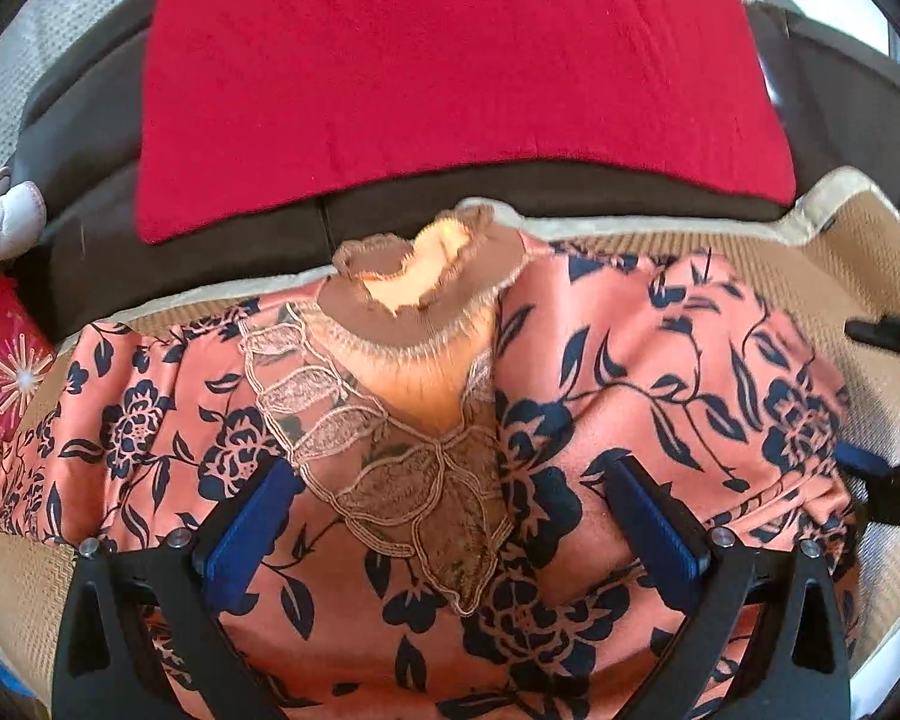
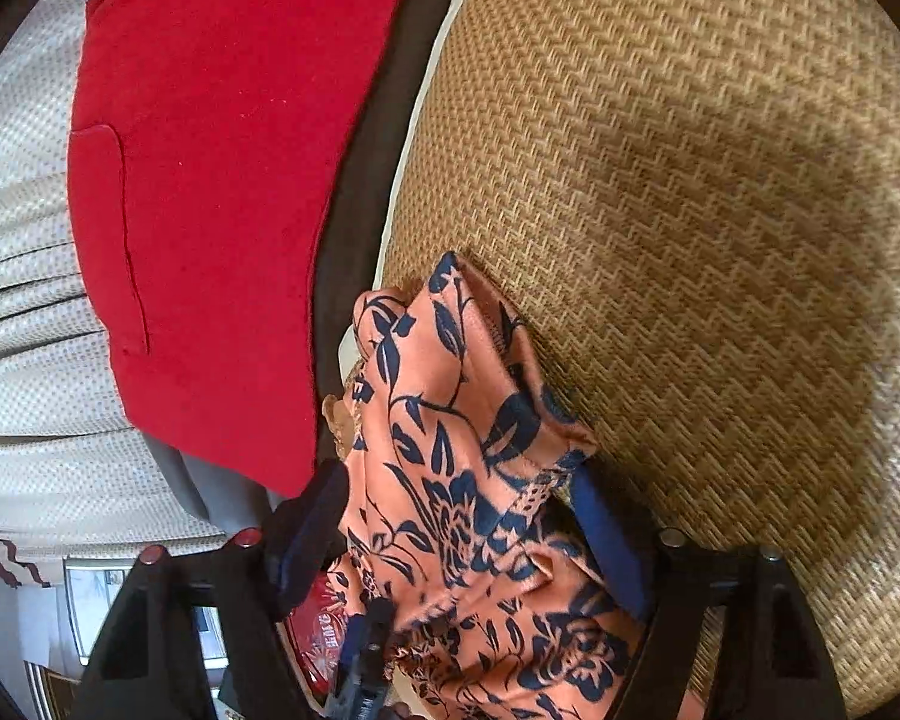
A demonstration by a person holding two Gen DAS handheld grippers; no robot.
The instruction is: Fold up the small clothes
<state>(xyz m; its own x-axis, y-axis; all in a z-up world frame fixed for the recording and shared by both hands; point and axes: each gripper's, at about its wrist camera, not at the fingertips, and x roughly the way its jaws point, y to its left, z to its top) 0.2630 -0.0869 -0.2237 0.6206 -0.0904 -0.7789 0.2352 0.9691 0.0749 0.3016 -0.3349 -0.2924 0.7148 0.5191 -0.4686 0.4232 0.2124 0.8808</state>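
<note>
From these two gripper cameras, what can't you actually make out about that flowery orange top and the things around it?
- Floral top: its lower hem, left wrist view, cut off by the bottom edge and the left gripper.
- Its collar and lace, right wrist view, hidden by bunched fabric between the right gripper's open fingers.
- Red cloth: far edge, cut off at the top.
- Red box: print too small, cropped at the left.

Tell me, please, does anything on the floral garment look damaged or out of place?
Yes. The brown collar of the floral garment shows a ragged, bright patch that looks like a hole, though it may only be sunlight. Nothing else stands out.
</note>
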